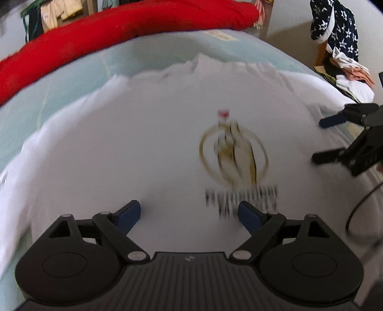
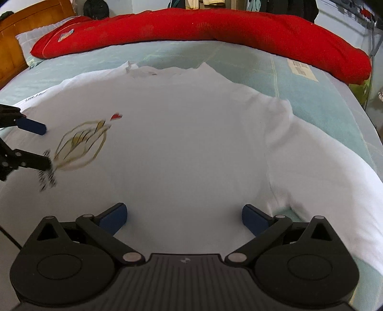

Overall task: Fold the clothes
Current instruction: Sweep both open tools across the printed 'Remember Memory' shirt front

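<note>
A: Shirt first: where is it?

B: White, spread flat across the bed, which has a pale blue-green sheet. A gold ring logo with blurred dark lettering below it sits on the cloth. A long red cushion lies along the far side of the bed, apart from the shirt.

A: And the left gripper?

B: Over the shirt, pointing down at it, jaws spread wide with only flat cloth showing between the blue pads. It holds nothing. The lettering lies just by its right-hand pad.

A: The right gripper?

B: Also wide apart and empty, above plain white cloth. Its right-hand pad is near the seam where a sleeve meets the body. In the left wrist view it shows at the shirt's right edge, fingers parted.

A: Anything else about?

B: A wooden headboard at the far left, and a dark starred garment off the bed.
</note>
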Tool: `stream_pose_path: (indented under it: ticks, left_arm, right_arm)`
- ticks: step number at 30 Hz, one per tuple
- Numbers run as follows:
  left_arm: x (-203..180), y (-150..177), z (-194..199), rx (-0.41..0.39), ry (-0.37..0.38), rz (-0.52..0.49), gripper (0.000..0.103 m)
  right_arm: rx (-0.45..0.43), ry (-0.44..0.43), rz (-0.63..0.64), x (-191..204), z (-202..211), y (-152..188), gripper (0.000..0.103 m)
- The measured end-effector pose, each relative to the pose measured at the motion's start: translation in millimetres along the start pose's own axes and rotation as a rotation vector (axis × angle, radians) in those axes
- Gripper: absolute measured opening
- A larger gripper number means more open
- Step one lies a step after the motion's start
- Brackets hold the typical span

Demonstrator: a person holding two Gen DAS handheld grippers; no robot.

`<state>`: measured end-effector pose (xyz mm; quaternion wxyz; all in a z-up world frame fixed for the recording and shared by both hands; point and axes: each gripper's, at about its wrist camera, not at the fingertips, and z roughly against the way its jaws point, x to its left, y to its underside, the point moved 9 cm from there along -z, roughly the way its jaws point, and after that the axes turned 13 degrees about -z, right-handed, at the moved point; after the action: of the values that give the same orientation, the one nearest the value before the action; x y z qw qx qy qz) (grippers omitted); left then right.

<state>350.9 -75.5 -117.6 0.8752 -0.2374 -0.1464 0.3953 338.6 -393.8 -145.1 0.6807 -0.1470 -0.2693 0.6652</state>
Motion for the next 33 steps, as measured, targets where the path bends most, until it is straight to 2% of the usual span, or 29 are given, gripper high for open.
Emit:
stream_pose_path:
  ticks: [5, 8, 12, 14, 17, 20, 24, 28, 30, 33]
  left_arm:
    - [-4, 51, 31, 0.089, 0.020, 0.036, 0.089]
    - [13, 39, 37, 0.043, -0.015, 0.023, 0.089]
    - [50, 8, 23, -0.054, -0.071, -0.012, 0.089]
    - [70, -2, 6, -0.067, -0.079, -0.002, 0.089]
    - [88, 7, -5, -0.045, -0.073, 0.023, 0.089]
    - [94, 38, 10, -0.009, -0.075, 0.074, 0.090]
    - [89, 74, 42, 0.049, -0.095, 0.120, 0.088]
    - [67, 62, 65, -0.030, -0.084, 0.073, 0.089]
    - [49, 50, 61, -0.067, -0.042, 0.020, 0.089]
    - [25, 53, 48, -0.055, 0.016, 0.003, 0.089]
  right_arm:
    - [0.068, 0.039, 0.042, -7, 28, 36, 0.103]
    - [0.100, 0.054, 0.038, -2, 32, 31, 0.103]
    - [0.005, -0.005, 0.049, 21, 22, -7, 0.103]
    - [0.002, -0.029, 0.055, 38, 5, -20, 0.103]
    - [0.035, -0.049, 0.037, 55, -18, -27, 0.103]
    - [0.037, -0.026, 0.029, 56, -20, -20, 0.103]
    - [0.033, -0.018, 0.015, 50, -14, -8, 0.103]
    - [0.013, -0.002, 0.024, 52, -14, -5, 0.103]
    - [-0.001, 0.003, 0.027, 53, -15, -5, 0.103]
    - [-0.037, -0.012, 0.030, 52, -14, -3, 0.103]
